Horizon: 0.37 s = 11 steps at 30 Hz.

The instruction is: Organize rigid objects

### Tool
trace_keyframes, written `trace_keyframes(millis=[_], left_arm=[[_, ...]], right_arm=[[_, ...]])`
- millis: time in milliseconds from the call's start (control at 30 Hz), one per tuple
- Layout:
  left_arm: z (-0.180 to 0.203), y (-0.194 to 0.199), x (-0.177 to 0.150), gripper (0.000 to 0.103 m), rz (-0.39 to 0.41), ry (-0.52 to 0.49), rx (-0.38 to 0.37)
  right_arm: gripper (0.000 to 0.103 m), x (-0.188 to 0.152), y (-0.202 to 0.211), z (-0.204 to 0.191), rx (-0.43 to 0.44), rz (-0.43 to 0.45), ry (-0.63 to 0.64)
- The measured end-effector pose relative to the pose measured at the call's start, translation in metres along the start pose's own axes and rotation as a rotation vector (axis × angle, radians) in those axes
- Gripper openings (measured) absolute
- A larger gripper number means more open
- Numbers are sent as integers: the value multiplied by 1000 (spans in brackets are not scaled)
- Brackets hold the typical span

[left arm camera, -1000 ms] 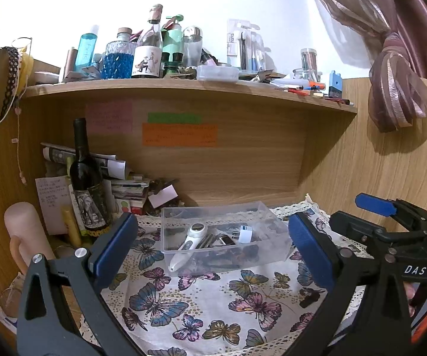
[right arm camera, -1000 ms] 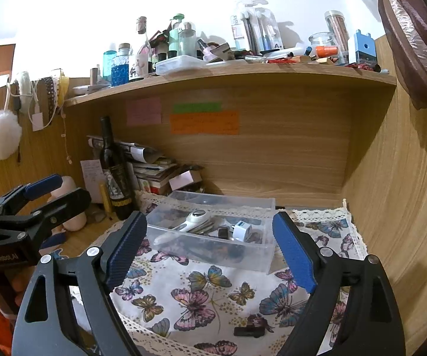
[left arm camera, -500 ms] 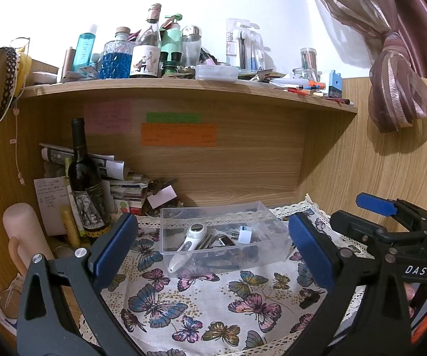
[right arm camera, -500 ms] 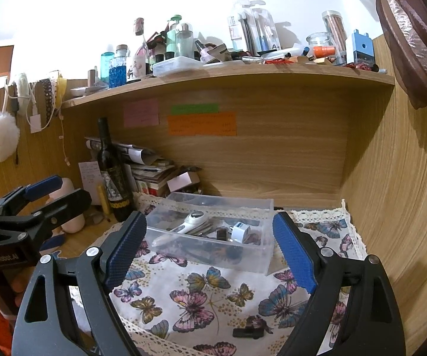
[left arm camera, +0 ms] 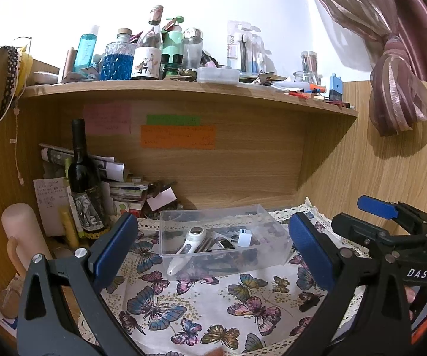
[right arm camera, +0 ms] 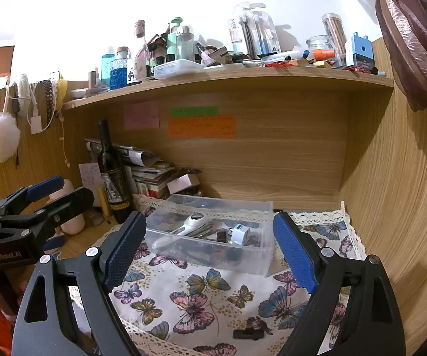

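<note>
Both grippers hang back from the work, side by side over the butterfly cloth [right arm camera: 201, 299] on the tabletop. The left gripper [left arm camera: 210, 243] is spread wide and holds nothing; the right gripper [right arm camera: 210, 243] is likewise wide and empty. Between each pair of blue pads sits the clear bin [left arm camera: 222, 237], well apart from the fingertips and toward the back of the cloth.

The step in hand looks like finding what is not yet put away. One small black piece [right arm camera: 247, 333] lies on the cloth near the front edge, just below the right gripper — the likeliest next pick. To do it well, the right gripper should tip down and come in with the jaws across the piece's narrow side, closing only once the pads straddle it; it is low and flat, so a shallow approach risks snagging the cloth instead. The left gripper could steady the bin if the drop nudges it.

Counted: one bin. In it, one white handheld device [left arm camera: 188, 244], one white plug adapter [left arm camera: 243, 237], and a cluster of dark small items I cannot count apart. One loose black piece outside. One wine bottle [left arm camera: 84, 178] stands left of the bin — part of the clutter, not clearly part of the task.
</note>
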<state>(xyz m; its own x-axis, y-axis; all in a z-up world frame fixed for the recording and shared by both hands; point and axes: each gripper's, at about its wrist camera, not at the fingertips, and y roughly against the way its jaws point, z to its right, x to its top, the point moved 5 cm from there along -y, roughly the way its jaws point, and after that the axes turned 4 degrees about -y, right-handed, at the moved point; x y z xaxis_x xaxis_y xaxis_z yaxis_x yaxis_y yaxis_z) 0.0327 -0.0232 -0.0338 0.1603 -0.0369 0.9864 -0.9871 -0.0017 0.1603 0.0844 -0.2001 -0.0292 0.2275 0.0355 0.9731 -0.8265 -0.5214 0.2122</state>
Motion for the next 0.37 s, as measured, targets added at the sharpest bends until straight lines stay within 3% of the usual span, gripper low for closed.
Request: trace_keyframes(millis=[367], left_arm=[[3,-3,-2,103,-14,-3,-23]], right_arm=[[86,-1,-4,3,-5,-9,-5]])
